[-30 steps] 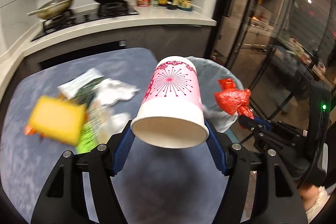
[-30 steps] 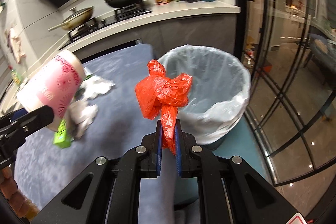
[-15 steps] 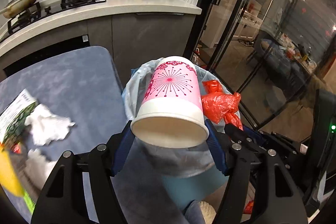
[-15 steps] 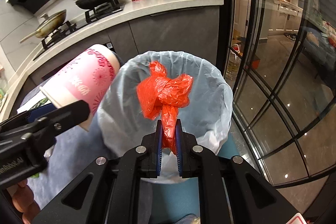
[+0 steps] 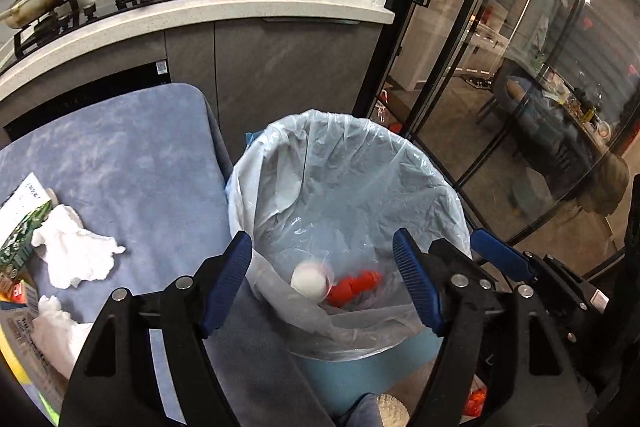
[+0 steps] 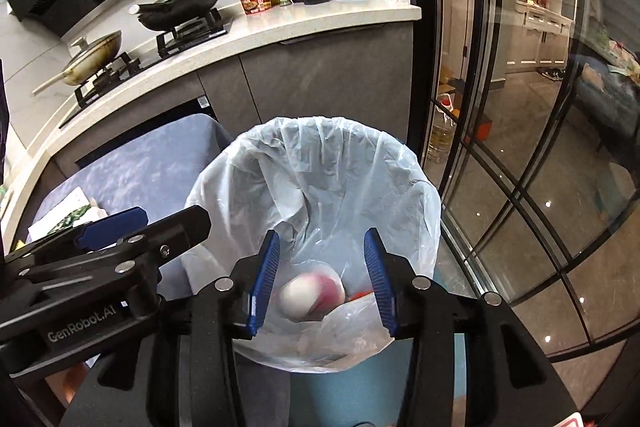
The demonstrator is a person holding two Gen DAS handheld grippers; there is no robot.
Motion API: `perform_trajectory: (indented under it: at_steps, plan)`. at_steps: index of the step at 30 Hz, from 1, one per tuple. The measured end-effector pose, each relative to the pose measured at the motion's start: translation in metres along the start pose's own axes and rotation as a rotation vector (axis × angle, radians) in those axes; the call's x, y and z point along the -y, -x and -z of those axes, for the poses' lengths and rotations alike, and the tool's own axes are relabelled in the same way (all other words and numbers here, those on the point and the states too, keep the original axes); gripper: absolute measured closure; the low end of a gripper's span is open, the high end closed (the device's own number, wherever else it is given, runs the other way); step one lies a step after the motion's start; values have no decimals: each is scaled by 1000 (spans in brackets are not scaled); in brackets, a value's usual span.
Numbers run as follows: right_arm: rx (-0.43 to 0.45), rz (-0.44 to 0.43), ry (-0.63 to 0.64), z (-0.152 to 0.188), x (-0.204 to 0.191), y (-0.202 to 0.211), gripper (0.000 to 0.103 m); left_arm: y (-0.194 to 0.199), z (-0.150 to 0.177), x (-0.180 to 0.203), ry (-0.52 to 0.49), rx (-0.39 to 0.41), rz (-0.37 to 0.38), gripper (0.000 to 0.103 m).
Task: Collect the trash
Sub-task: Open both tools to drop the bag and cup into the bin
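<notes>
Two crumpled tissues (image 5: 76, 255) at the frame's left on the blue worktop (image 5: 132, 163) look light and soft, pinchable anywhere, while the left gripper (image 5: 324, 279) and right gripper (image 6: 322, 277) gape empty above the bin (image 5: 348, 163).

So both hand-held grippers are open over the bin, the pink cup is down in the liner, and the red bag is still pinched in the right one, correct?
Not quite. The right hand-held gripper is open and empty; the left wrist view shows the red bag lying in the bin liner beside the pink cup. The left hand-held gripper is open too, as you said.
</notes>
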State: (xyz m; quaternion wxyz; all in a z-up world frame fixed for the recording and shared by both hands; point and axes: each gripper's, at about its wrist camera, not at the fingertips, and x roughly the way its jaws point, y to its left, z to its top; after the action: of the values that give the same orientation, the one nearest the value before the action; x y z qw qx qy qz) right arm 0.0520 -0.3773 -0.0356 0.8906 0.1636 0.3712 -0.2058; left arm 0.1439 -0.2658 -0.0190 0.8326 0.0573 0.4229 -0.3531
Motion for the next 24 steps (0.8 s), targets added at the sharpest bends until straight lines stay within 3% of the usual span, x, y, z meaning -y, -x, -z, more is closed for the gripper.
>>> perform_trajectory:
  at_steps: [11,24]
  plan:
    - [43,-35,29,11,-21,45,59,57,14,-22,34,59,-88,34]
    - [49,-125,150,46,-93,84,59,143,70,-91,125,109,-304,30]
